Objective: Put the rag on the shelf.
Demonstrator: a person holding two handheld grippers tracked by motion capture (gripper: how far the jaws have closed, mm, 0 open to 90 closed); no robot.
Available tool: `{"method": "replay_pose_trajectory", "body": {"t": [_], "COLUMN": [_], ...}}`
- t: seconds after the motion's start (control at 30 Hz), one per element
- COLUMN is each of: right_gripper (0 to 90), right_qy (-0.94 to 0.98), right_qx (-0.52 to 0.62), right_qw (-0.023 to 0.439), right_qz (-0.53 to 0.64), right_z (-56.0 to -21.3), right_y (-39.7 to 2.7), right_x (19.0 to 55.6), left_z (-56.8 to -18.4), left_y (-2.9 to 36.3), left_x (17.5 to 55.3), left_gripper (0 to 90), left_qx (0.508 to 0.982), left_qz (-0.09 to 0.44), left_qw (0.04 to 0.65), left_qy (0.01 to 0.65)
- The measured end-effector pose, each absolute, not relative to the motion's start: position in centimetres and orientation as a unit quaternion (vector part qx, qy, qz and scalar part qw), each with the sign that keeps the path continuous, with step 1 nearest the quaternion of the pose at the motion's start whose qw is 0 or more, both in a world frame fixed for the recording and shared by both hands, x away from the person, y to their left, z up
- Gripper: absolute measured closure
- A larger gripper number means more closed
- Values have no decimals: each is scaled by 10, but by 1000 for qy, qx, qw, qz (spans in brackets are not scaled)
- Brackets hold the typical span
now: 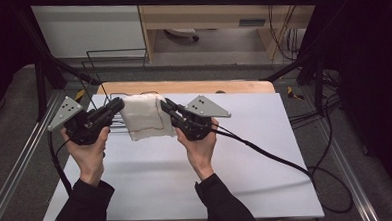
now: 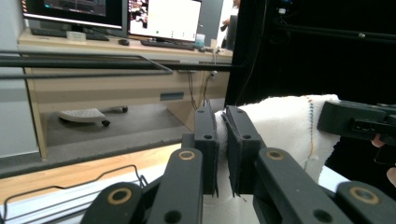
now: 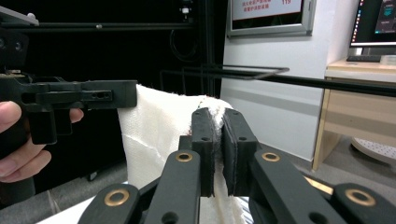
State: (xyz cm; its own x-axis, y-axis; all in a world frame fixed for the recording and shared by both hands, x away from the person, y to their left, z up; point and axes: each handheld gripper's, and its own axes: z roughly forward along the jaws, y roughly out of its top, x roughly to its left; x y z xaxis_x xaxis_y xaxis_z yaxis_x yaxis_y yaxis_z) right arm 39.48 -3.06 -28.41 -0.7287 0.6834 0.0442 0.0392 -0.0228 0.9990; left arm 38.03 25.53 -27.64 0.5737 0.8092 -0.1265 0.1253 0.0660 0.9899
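White cloth (image 1: pixel 143 118) hangs lifted over the table (image 1: pixel 186 166), your left gripper (image 1: pixel 118 107) and right gripper (image 1: pixel 165 106) each with jaws clamped on a top corner.

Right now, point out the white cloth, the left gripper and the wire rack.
white cloth (image 1: pixel 143 124), high view, middle of its hanging face.
left gripper (image 1: pixel 117 106), high view, at its jaw tips, shut on the cloth's left edge.
wire rack (image 1: pixel 115 51), high view, on its top bar.
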Motion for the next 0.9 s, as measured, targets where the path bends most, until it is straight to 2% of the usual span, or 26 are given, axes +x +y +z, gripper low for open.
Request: {"method": "replay_pose_trajectory", "body": {"t": [0.9], "right_gripper": [848], "right_qy": [627], "right_qx": [260], "right_qw": [269], "right_qz": [683], "right_z": [-244], "right_y": [15], "right_x": [413], "left_z": [-235], "left_y": [291], "left_x": [395], "left_gripper": [839], "left_qx": [585], "left_qz": [315], "left_qw": [644], "left_qy": [378]}}
